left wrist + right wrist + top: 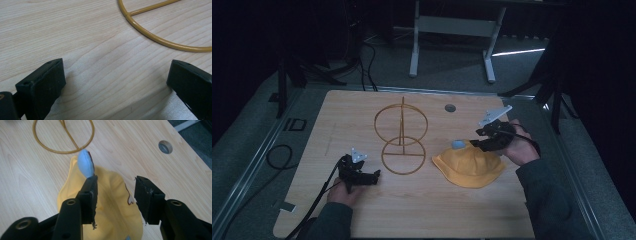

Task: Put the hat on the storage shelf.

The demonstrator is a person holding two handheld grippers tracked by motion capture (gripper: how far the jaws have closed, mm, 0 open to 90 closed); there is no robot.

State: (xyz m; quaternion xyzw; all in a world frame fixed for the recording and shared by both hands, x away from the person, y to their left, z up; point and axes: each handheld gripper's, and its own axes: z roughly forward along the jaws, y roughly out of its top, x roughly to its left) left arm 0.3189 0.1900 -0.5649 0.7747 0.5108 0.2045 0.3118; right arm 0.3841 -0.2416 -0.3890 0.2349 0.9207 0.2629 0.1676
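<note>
Hat (469, 166) crown-up beside wire stand (402, 135), right gripper (116, 182) jaws apart above it

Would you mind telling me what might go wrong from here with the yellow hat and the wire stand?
The right tool is open above the yellow hat, one jaw beside its blue ear; closing now might pinch only loose fabric or the ear, and the hat could slip. The thin wire stand stands close by, so dragging the hat might tip it.
</note>
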